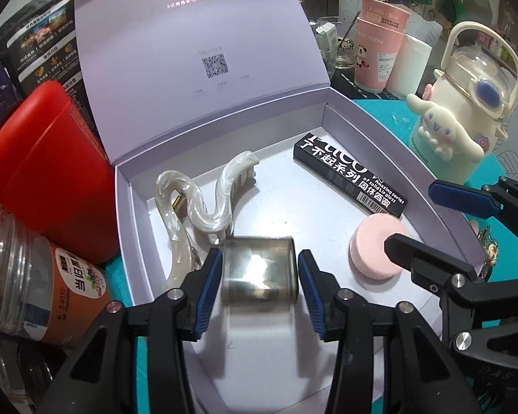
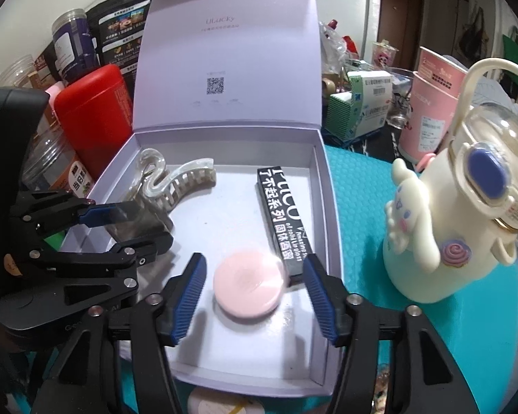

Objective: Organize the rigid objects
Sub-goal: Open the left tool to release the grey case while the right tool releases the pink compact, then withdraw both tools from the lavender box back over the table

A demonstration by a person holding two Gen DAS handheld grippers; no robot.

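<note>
Left wrist: box [image 1: 331,110] holds one clip [image 1: 203,203], one puff [image 1: 373,252].

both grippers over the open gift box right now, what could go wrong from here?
1. The smoky cylinder looks motion-blurred between the left gripper pads, with gaps showing; it may roll into the hair claw.
2. The right gripper straddles the pink puck, which abuts the black carton; withdrawing could nudge both.
3. The two grippers sit close inside the box; they could collide.
</note>
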